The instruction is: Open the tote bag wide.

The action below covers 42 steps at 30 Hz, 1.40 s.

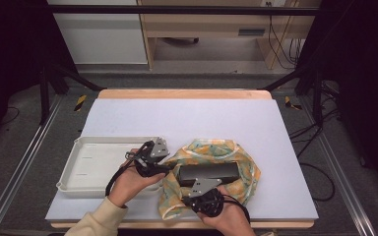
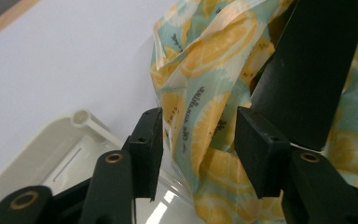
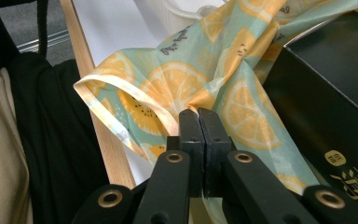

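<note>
I am pinching the lemon-print cloth [image 3: 177,88] in my right gripper [image 3: 199,114] at the table's near edge, left gripper [image 2: 198,140] fingers apart around another fold, keeping it taut over the black rectangular box [image 1: 207,173].

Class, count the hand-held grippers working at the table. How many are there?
2. The left hand-held gripper is beside the white tray; the right hand-held gripper pinches the lemon-print cloth near the table's front edge.

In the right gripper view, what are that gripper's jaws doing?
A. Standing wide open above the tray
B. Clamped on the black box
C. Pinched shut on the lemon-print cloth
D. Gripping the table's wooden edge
C: the right gripper has its jaws pressed together on a fold of the lemon-print cloth, beside the black box.
</note>
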Each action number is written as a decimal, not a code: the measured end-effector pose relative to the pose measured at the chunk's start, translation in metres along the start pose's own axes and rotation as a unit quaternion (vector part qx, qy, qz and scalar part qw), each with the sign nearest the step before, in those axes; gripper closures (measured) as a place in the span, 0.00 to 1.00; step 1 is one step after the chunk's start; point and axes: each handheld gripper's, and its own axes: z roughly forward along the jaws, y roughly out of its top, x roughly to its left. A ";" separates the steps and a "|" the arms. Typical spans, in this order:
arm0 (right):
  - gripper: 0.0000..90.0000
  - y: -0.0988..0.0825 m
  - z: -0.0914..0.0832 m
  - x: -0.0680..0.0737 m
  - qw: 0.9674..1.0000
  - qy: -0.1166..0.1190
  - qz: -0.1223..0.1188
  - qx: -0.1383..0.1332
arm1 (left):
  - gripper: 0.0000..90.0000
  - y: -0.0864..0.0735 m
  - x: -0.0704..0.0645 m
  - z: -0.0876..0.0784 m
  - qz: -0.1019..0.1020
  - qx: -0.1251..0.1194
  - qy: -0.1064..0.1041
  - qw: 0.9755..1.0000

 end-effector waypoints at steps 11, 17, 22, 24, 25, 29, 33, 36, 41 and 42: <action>1.00 0.001 0.001 -0.001 1.000 -0.003 -0.003 0.001 | 0.97 0.010 0.004 0.022 0.008 0.030 -0.005 1.000; 1.00 0.001 0.003 -0.001 1.000 -0.001 -0.001 0.002 | 1.00 0.015 0.013 0.034 -0.005 0.046 -0.008 0.999; 1.00 0.002 0.005 -0.001 1.000 0.003 -0.004 0.004 | 1.00 0.020 0.021 0.042 -0.005 0.066 0.000 0.998; 1.00 0.004 0.006 -0.001 1.000 0.004 -0.003 0.003 | 1.00 0.023 0.024 0.045 -0.006 0.072 0.001 0.997; 1.00 0.004 0.006 -0.001 1.000 0.004 -0.003 0.003 | 1.00 0.023 0.024 0.045 -0.006 0.072 0.001 0.997; 1.00 0.005 0.009 -0.002 1.000 0.007 0.000 0.007 | 1.00 0.028 0.028 0.053 -0.002 0.089 0.003 0.996; 1.00 0.005 0.014 -0.002 1.000 0.013 0.002 0.011 | 1.00 0.030 0.030 0.063 0.003 0.113 -0.003 0.994; 1.00 0.004 0.015 -0.003 1.000 0.016 0.004 0.017 | 1.00 0.029 0.030 0.067 0.004 0.120 -0.005 0.993; 1.00 0.002 0.016 -0.005 1.000 0.016 0.007 0.018 | 1.00 0.028 0.030 0.070 0.004 0.127 -0.010 0.992; 1.00 0.002 0.016 -0.005 1.000 0.015 0.009 0.019 | 1.00 0.029 0.030 0.071 0.008 0.131 -0.011 0.991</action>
